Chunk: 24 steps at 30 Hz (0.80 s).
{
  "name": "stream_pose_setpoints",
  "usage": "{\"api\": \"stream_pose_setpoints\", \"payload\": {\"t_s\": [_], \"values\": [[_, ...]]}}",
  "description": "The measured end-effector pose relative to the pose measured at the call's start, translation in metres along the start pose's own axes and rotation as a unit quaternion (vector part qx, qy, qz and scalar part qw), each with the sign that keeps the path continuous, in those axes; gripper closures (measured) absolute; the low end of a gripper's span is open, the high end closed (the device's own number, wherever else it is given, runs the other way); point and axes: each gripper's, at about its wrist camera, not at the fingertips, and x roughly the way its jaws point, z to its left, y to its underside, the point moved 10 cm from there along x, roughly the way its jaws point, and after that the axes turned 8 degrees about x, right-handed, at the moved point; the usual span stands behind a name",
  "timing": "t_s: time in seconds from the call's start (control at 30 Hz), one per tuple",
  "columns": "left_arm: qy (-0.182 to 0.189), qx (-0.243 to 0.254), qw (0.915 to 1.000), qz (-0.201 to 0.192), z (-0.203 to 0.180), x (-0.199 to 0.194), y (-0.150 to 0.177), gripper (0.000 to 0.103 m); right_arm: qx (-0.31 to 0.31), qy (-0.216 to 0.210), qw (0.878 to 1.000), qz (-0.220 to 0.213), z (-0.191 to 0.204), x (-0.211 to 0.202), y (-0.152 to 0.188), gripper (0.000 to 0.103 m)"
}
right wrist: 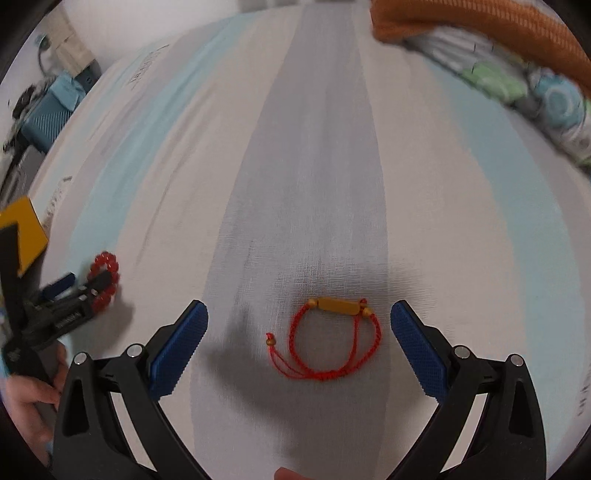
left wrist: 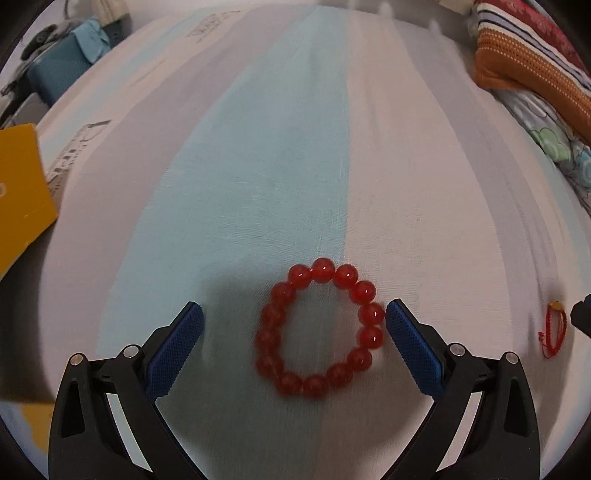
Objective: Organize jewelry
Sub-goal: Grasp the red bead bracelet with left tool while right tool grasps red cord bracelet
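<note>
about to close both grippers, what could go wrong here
The bead bracelet sits off-centre in the open left gripper, against its right finger; closing may roll the round beads out sideways.

The cord bracelet lies flat on the soft sheet; the open right gripper may pinch fabric with it, and the loose tail could snag.

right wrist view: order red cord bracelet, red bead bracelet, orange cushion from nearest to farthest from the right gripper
1. red cord bracelet: between the open fingers of the right gripper, on the sheet.
2. red bead bracelet: far left, at the left gripper.
3. orange cushion: top right, at the bed's far end.
</note>
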Motion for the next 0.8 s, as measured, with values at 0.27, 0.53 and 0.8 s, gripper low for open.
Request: {"api": "stream_pose_setpoints", "payload": {"t_s": [0.27, 0.53, 0.8], "values": [[-0.008, 0.020, 0.9998, -0.002, -0.004, 0.011, -0.003, 0.006, -0.009, 0.038, 0.998, 0.042, -0.007, 0.038, 0.007, 0.028], [-0.008, 0.026, 0.9996, -0.006, -0.009, 0.006, 0.004, 0.024, 0.014, 0.036, 0.999, 0.030, -0.017, 0.042, 0.005, 0.049], [-0.003, 0.033, 0.9994, -0.005, -0.014, -0.002, 0.009, 0.049, 0.009, 0.028, 0.999, 0.029, -0.021, 0.040, 0.005, 0.072]]}}
